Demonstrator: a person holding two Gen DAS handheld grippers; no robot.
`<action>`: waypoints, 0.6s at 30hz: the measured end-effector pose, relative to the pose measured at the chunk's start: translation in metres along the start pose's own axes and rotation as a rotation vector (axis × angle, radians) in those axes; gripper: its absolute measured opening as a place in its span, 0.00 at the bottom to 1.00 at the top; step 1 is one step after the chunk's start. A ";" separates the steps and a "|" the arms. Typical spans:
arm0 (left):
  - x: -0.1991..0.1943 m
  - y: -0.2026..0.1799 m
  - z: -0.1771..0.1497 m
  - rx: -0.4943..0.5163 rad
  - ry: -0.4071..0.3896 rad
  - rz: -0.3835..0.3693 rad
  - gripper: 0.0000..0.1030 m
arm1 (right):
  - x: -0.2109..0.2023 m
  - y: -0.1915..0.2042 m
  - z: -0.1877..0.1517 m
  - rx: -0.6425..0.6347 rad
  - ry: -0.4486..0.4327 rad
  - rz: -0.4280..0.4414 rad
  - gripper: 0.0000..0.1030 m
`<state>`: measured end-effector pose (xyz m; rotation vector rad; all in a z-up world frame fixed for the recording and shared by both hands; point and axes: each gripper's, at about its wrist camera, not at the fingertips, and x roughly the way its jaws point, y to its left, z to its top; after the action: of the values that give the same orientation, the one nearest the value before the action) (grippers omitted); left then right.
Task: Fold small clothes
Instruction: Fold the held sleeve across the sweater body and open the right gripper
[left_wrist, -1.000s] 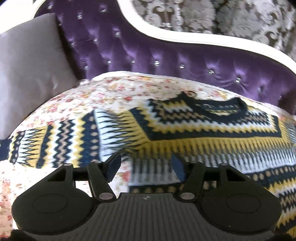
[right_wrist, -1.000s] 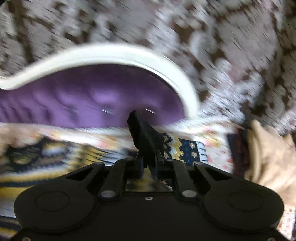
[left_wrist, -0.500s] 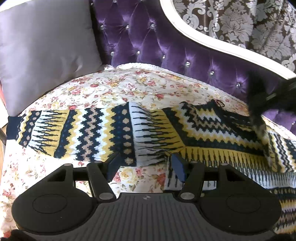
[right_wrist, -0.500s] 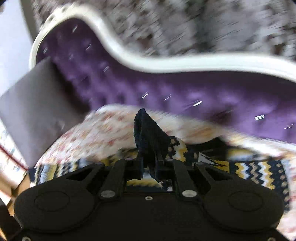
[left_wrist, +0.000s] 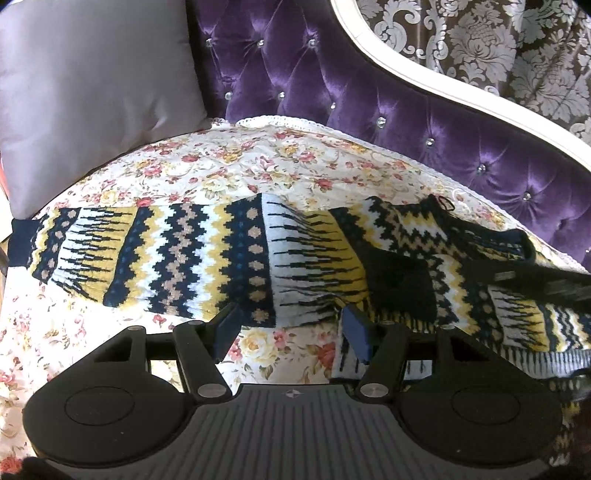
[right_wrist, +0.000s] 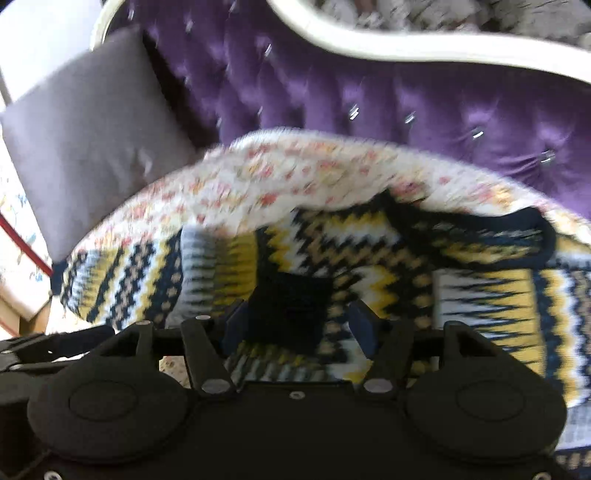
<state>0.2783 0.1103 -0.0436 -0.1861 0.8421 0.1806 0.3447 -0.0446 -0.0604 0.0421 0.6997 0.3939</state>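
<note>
A knitted sweater (left_wrist: 236, 254) in navy, yellow and white zigzags lies flat on a floral cover. Its left sleeve stretches out to the left. Its right sleeve is folded across the chest, with the dark cuff (left_wrist: 400, 284) on the body. My left gripper (left_wrist: 291, 326) is open and empty, just above the lower edge of the left sleeve. My right gripper (right_wrist: 301, 325) is open, with the dark cuff (right_wrist: 291, 299) lying between its fingers, released. The right gripper's edge shows in the left wrist view (left_wrist: 546, 282). The right wrist view is blurred.
The floral cover (left_wrist: 258, 166) lies on a purple tufted sofa with a white frame (left_wrist: 369, 107). A grey cushion (left_wrist: 92, 85) leans at the left end. Patterned wallpaper (left_wrist: 498, 40) is behind. The cushion also shows in the right wrist view (right_wrist: 96, 122).
My right gripper carried the sleeve cuff leftward across the sweater, then opened and let it go on the chest. My left gripper drew back, staying open.
</note>
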 end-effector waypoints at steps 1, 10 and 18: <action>0.001 -0.001 0.000 0.002 -0.001 0.001 0.57 | -0.008 -0.011 0.001 0.024 -0.018 -0.011 0.63; 0.011 -0.026 -0.007 0.084 0.008 -0.025 0.57 | -0.051 -0.126 -0.007 0.249 -0.015 -0.262 0.64; 0.032 -0.047 -0.018 0.130 0.063 -0.019 0.57 | -0.047 -0.184 -0.028 0.351 0.083 -0.371 0.64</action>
<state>0.2969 0.0631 -0.0750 -0.0775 0.9110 0.1023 0.3565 -0.2347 -0.0832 0.2253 0.8341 -0.0857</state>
